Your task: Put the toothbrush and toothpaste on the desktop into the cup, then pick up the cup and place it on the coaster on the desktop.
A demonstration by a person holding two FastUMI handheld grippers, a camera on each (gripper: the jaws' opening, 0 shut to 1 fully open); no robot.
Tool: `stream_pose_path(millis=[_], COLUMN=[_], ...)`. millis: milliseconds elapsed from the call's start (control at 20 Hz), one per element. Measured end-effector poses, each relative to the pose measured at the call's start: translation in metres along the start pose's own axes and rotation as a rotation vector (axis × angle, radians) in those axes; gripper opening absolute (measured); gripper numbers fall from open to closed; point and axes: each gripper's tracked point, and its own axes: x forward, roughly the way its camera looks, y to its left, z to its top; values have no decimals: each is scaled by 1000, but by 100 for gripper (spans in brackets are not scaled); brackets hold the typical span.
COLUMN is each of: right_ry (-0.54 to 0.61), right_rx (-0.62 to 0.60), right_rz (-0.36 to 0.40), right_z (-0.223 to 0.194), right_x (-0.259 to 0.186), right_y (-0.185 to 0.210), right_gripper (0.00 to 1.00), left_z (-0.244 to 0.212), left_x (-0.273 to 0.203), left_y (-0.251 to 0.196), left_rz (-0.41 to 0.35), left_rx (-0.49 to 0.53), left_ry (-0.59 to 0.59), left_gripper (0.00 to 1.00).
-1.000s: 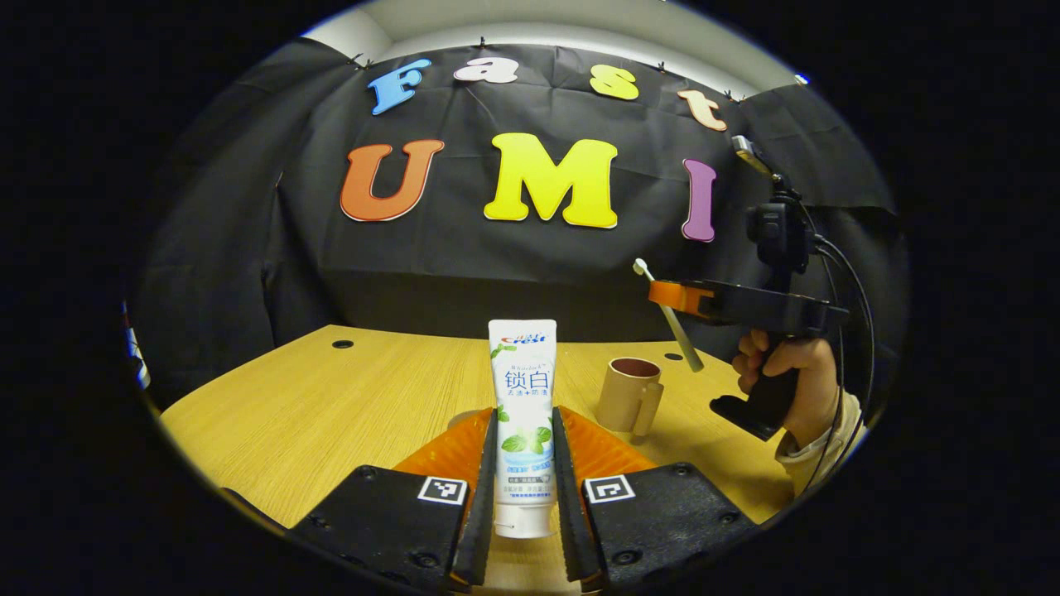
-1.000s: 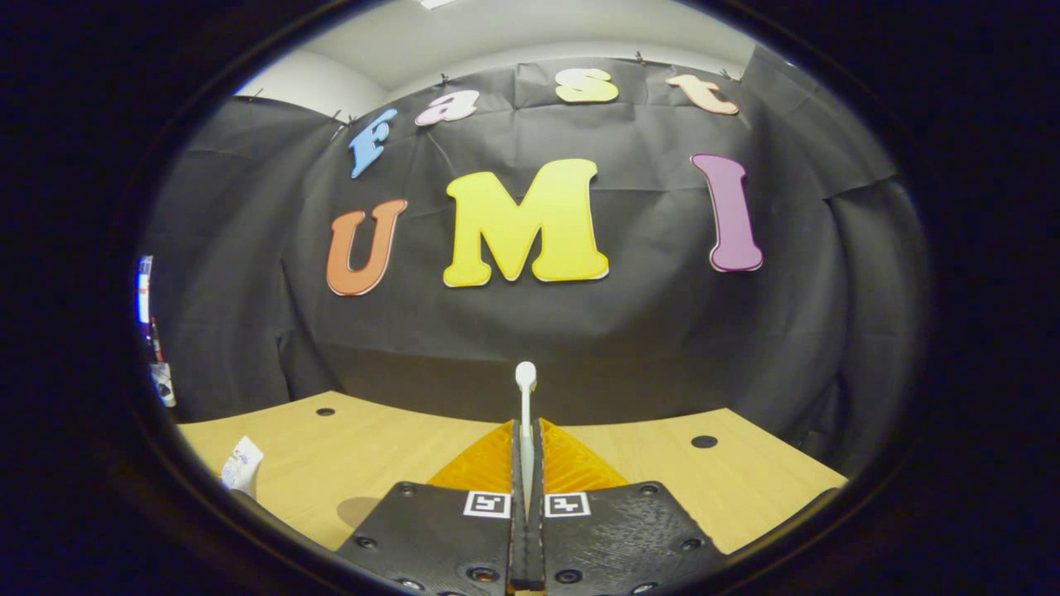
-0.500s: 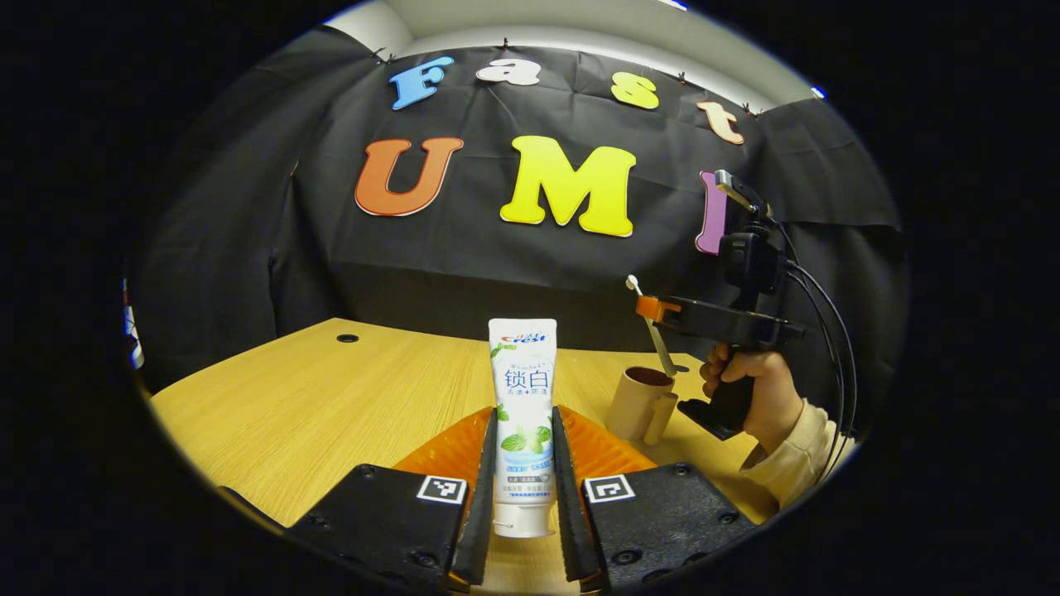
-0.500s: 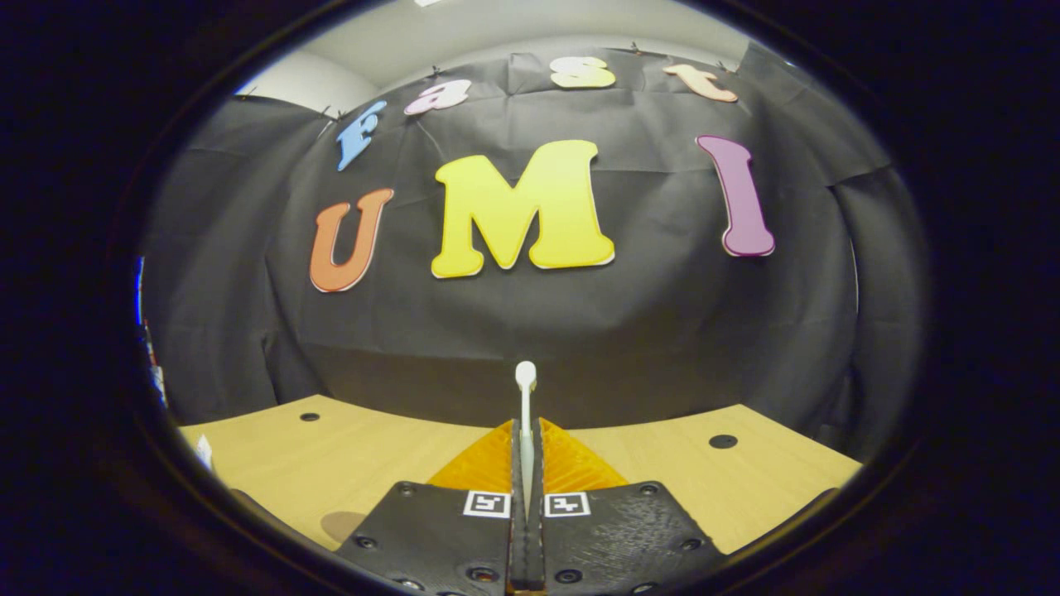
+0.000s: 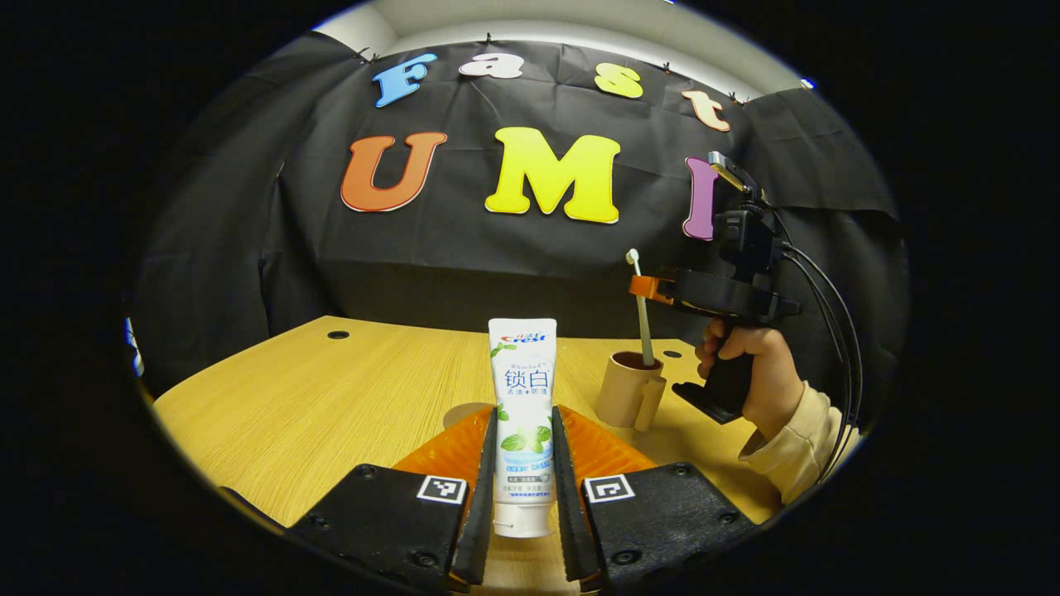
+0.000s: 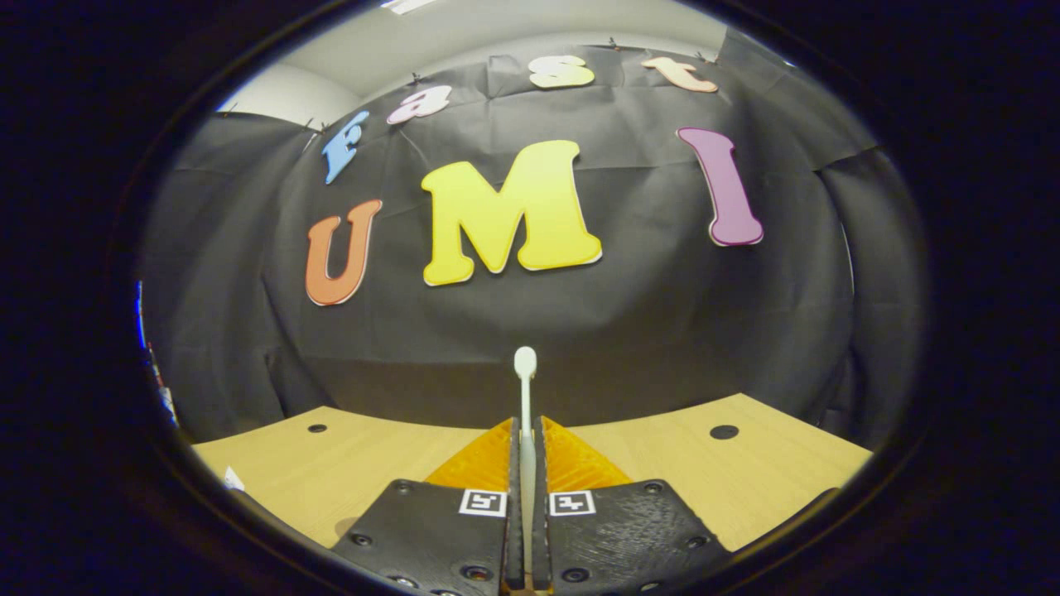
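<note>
Desktop (image 5: 331,397) cup (image 5: 623,389) holds gripped toothbrush's (image 5: 642,310) end.

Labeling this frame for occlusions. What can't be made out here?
- Toothbrush lower end: left gripper view, hidden inside the cup; whether it touches bottom can't be told.
- Coaster: left gripper view, mostly hidden behind the toothpaste and the left gripper.
- Toothbrush handle: right gripper view, covered by the right gripper fingers.
- Cup: right gripper view, its place lies below the gripper body.

Black cloth wall (image 5: 464,248) — wooden desk (image 5: 331,397) below.
</note>
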Motion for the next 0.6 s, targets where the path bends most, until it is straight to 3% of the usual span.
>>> stream_pose_path(millis=[150, 300, 350, 500, 550, 600], right_ry=[18, 39, 44, 27, 20, 11], right_rx=[-3, -36, -47, -104, -115, -125], right_rz=[1, 13, 20, -19, -21, -27], right_z=[-8, -16, -20, -17, -15, -13], right_x=[0, -3, -4, -12, -14, -19], right_y=[1, 5, 7, -3, -6, -9], right_gripper=[2, 7, 24, 87, 99, 98], left_z=[-3, -3, -4, 0, 1, 1], left_x=[0, 2, 1, 6, 8, 10], left_y=[-3, 0, 0, -5, -6, -10], left_rz=[-10, 3, 7, 13, 12, 5], left_rx=[5, 14, 18, 24, 21, 21], left_ry=[5, 9, 10, 4, -1, 0], left_gripper=[37, 38, 38, 38, 37, 37])
